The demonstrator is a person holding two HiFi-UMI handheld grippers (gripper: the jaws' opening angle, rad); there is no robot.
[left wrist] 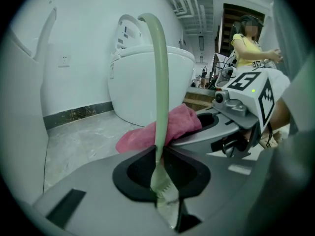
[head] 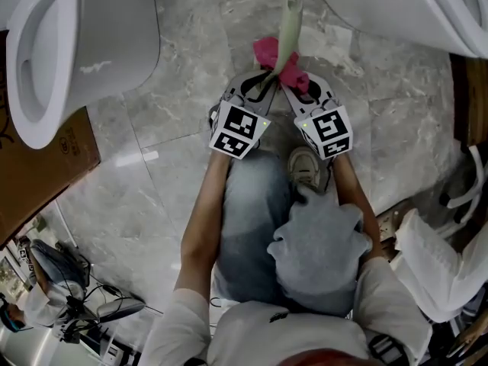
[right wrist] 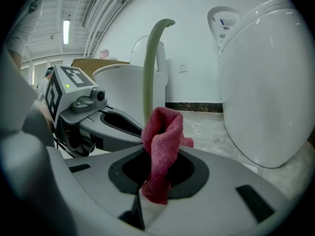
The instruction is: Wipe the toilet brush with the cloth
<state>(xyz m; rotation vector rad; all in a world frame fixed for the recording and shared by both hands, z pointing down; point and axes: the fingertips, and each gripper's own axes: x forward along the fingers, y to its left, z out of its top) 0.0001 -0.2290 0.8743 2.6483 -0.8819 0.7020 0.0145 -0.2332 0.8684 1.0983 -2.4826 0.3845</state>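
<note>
The toilet brush handle point(head: 288, 33) is a pale green rod that runs away from me over the marble floor, its far end curved. My left gripper point(head: 259, 94) is shut on the near end of the handle point(left wrist: 160, 132). A pink cloth point(head: 280, 61) is bunched against the rod just beyond that grip. My right gripper point(head: 296, 88) is shut on the cloth point(right wrist: 162, 149), which folds up out of its jaws beside the green rod point(right wrist: 148, 73). The two grippers sit side by side, almost touching. The brush head is not visible.
A white toilet point(head: 72, 40) stands at the left and another white toilet bowl point(head: 412, 6) at the upper right. A brown cardboard box point(head: 42, 166) lies at the left. The person's knee and shoe point(head: 305, 166) are just below the grippers. Another person point(left wrist: 248, 43) stands far behind.
</note>
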